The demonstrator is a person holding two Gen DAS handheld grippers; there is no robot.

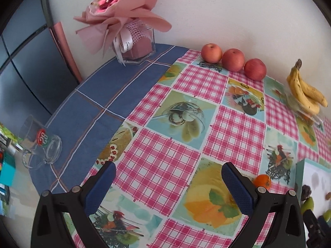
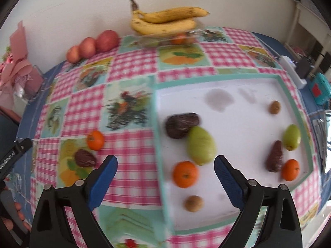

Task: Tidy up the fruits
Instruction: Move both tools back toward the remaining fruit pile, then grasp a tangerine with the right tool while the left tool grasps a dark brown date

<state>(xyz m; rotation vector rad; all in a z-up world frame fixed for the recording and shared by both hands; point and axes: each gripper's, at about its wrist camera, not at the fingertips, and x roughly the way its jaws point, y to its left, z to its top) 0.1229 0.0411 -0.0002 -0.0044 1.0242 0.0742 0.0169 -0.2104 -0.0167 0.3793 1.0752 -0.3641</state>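
loosely scattered fruit could roll if nudged: on the white mat [image 2: 244,111] a tangerine [image 2: 185,174] sits just beside a pear [image 2: 201,145], so closing on one may knock the other. both tools, left tool [image 1: 168,183] and right tool [image 2: 165,175], are wide open and hold nothing, hovering above the counter [image 1: 165,144].

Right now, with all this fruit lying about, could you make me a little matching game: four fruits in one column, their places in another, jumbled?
Fruits:
1. bananas
2. three apples
3. large green pear
4. lone orange

Places:
A. on the white mat, touching a dark brown fruit
B. in a row by the wall
C. on the checked cloth, left of the mat
D. atop a clear container

Pairs: 1-D, 2-B, 3-A, 4-C
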